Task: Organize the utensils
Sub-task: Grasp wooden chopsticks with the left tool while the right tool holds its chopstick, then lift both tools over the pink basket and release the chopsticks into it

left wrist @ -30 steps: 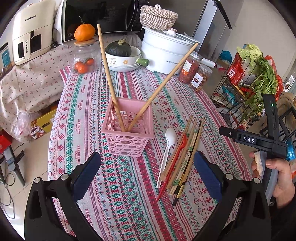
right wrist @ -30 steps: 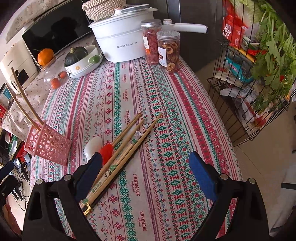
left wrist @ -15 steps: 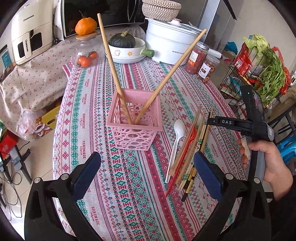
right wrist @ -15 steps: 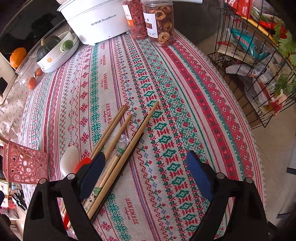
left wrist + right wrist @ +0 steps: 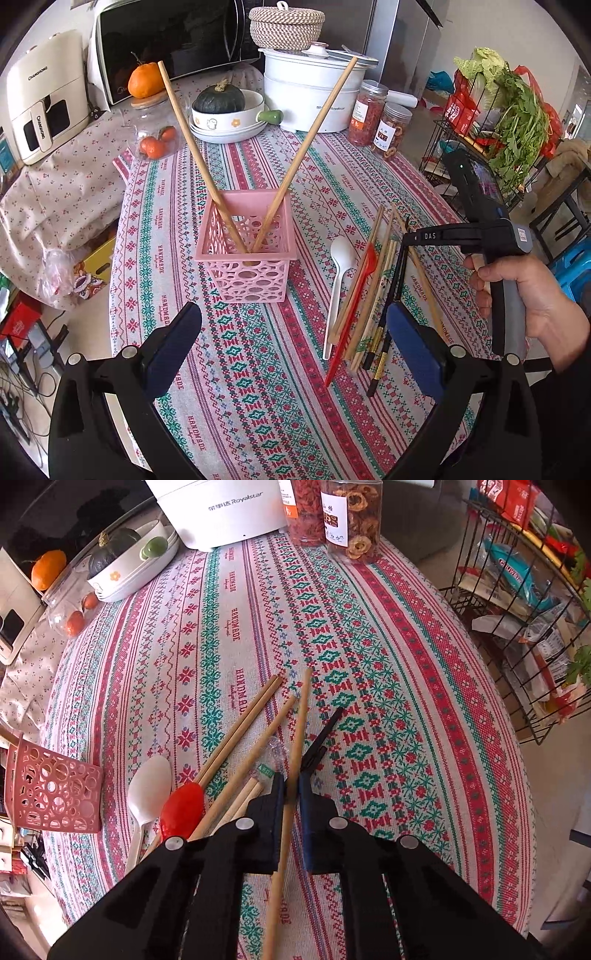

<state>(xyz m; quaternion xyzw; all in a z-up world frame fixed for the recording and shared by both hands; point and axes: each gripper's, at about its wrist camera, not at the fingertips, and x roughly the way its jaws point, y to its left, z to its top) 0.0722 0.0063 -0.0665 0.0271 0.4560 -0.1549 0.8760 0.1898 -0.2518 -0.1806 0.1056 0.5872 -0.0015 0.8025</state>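
A pink openwork basket (image 5: 246, 254) stands on the patterned tablecloth and holds two wooden chopsticks (image 5: 199, 162) leaning apart. To its right lie a white spoon (image 5: 338, 273), a red spoon (image 5: 354, 299) and several chopsticks (image 5: 373, 302) in a loose pile. My right gripper (image 5: 291, 784) is shut on one wooden chopstick (image 5: 297, 734) at the pile's right side; it also shows in the left wrist view (image 5: 406, 240). My left gripper (image 5: 291, 343) is open and empty, above the cloth in front of the basket. The basket shows at the left in the right wrist view (image 5: 51, 786).
At the table's far end stand a white cooker (image 5: 310, 96), two snack jars (image 5: 384, 118), a bowl with a green squash (image 5: 225, 110) and a jar of oranges (image 5: 155, 125). A wire rack with vegetables (image 5: 491, 122) stands beyond the right edge.
My right gripper has moved down onto the pile and shut on one wooden chopstick. The left gripper has drawn slightly closer to the basket.
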